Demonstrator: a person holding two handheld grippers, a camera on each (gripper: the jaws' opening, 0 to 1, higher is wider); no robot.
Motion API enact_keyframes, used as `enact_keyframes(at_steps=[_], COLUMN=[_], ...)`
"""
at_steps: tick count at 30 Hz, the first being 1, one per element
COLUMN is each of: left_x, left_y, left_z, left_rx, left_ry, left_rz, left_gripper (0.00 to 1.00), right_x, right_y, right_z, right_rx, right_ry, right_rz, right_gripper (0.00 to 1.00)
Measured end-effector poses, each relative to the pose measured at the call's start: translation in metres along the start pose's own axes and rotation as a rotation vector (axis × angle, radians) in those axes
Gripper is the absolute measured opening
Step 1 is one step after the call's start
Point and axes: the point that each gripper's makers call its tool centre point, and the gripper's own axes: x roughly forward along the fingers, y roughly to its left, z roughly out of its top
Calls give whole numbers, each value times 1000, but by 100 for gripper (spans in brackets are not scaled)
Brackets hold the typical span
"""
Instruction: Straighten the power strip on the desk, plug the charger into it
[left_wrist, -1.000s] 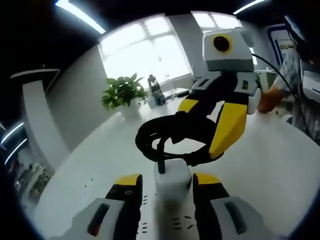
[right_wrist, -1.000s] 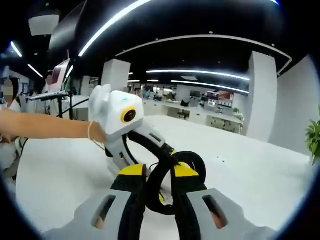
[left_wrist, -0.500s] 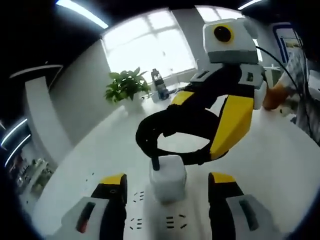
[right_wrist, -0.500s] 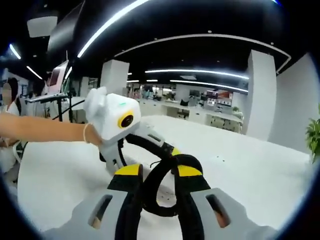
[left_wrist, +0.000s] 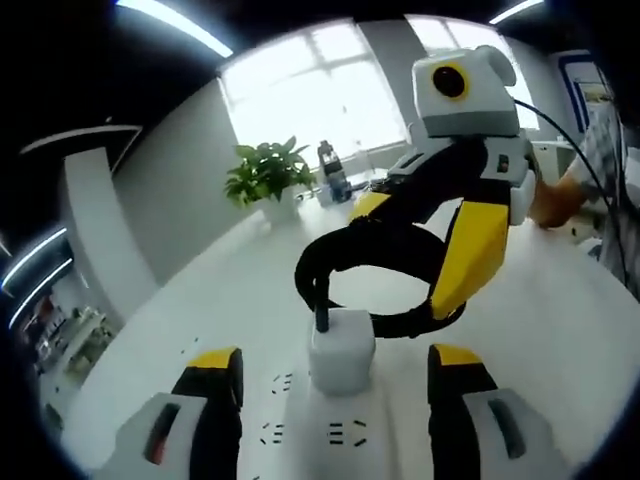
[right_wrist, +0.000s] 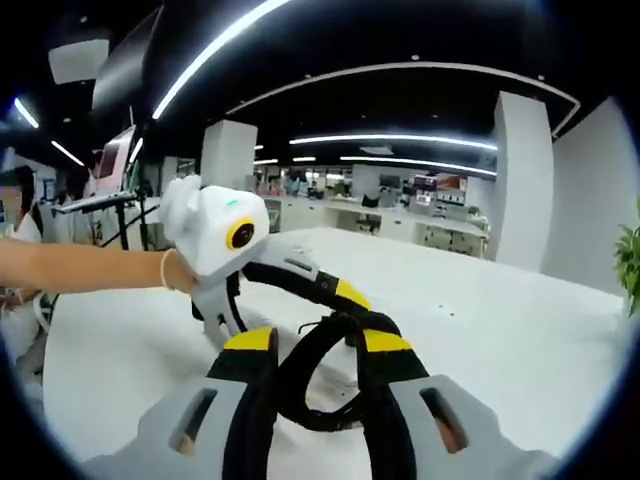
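The broad white desk (left_wrist: 240, 290) carries the flat white plastic power strip (left_wrist: 330, 440), whose long axis runs straight ahead between the left gripper (left_wrist: 330, 365)'s parted jaws, away from the camera toward the far edge with the potted plant (left_wrist: 268, 175). The small white cube charger (left_wrist: 341, 350) stands upright in a socket, apparently seated, with the left jaws clear of it on both sides. Its looped black cable (left_wrist: 370, 260) rises just beyond, pinched by the right gripper (right_wrist: 315, 345), whose yellow-tipped jaws are closed on the loop. The right gripper is nearer the cable; the left is nearer the strip.
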Motion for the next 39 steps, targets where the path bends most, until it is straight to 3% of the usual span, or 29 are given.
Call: enact_keyframes(at_steps=[5,10,20,25,29,34,39], left_x=[-6,-10,-18,-23,-27,-36,-45], left_y=[1,2,2,-4,-7,0,8], left_z=[-2,-2,-4,-1,-3,-3,-1], left_rx=[-15,-29,-79,-92,-98,-112,-129], left_ry=[-6,-15,-47,-74,-85,-119,-153], left_rz=[19,33,63,75,87,146,219], left_gripper=[77,77,81,82,83,83,85], right_x=[-1,-3,-14,-19,-25,-30,-30], right_y=[2,2,-3,-3,-2,-9,-18], right_z=[1,1,6,9,17,22,20], right_rx=[27,43,66,86,108,112,103], right_ry=[-11,-11,-37,-57,-110,-152,-153], right_rz=[11,5,11,53,102,111,90], right_gripper=[37,49,49,49,49,49,52])
